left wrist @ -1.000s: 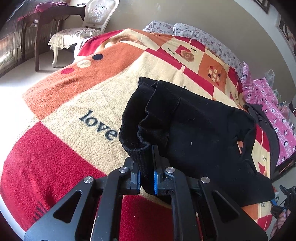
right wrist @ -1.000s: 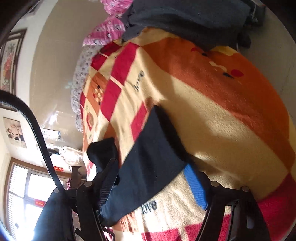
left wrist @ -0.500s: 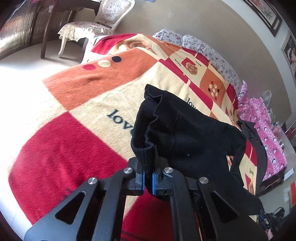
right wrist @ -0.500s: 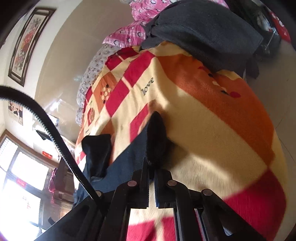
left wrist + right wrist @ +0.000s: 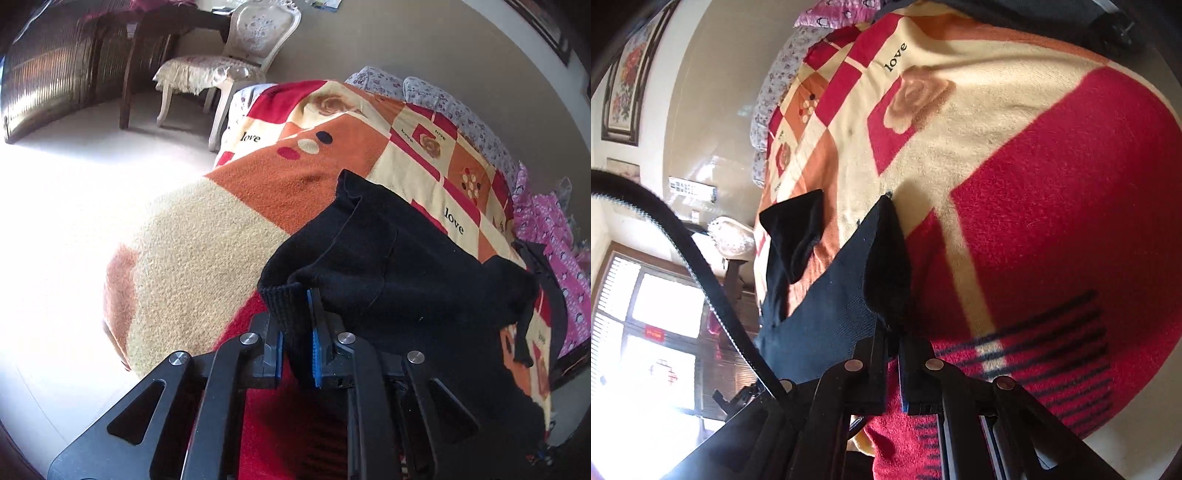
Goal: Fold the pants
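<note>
The black pants, soft, limp and light, sag at frame centre above the blanket, left gripper clamped on the ribbed hem, right gripper seemingly pinching another edge.

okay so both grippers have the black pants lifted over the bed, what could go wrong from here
1. The left gripper pinches only the ribbed hem of the black pants; the hanging weight could pull that narrow bite free.
2. The right gripper grips a thin edge too, so tension between the two could tug one side out.
3. A loose part still lies bunched on the blanket, so a fold now might trap wrinkles.
</note>
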`<state>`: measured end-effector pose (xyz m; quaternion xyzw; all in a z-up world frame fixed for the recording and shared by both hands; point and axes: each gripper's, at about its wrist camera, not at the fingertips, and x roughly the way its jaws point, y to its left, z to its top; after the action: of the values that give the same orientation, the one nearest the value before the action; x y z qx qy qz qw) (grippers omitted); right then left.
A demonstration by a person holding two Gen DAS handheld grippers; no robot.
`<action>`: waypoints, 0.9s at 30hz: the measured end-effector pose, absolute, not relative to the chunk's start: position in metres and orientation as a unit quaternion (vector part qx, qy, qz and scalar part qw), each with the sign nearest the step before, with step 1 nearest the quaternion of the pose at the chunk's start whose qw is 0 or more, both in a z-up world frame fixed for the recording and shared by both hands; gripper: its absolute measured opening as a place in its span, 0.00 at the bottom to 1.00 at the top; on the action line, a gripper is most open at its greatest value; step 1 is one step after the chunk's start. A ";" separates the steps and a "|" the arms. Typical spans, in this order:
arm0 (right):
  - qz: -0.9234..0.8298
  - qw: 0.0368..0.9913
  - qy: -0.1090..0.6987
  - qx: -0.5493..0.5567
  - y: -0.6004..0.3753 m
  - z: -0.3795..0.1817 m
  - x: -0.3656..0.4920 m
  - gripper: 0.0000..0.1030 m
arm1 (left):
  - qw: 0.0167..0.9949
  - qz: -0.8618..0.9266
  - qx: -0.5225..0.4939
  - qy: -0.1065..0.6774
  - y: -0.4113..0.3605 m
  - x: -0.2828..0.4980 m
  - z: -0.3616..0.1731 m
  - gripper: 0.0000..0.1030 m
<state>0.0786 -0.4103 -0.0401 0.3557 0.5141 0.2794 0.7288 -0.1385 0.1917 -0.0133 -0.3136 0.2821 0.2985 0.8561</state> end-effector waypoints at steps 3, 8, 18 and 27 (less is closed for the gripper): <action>0.237 0.776 0.501 0.302 -0.417 -0.022 0.082 0.03 | 0.854 0.309 -0.314 0.276 0.200 -0.144 -0.014 0.20; 0.153 0.886 0.426 0.103 -0.403 0.031 0.095 0.07 | 0.820 0.426 -0.287 0.254 0.224 -0.169 -0.001 0.22; 0.481 0.816 0.234 -0.220 -0.218 0.049 0.093 0.47 | 0.916 0.214 -0.249 0.230 0.099 -0.093 0.039 0.32; 0.546 0.708 0.259 -0.365 -0.143 0.007 0.110 0.47 | 0.933 0.087 -0.176 0.300 0.017 -0.030 0.005 0.32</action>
<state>0.1098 -0.1434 0.0075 -0.3647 0.2590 0.5459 0.7085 -0.0299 0.0171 0.0047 -0.1764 0.3001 0.0867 0.9334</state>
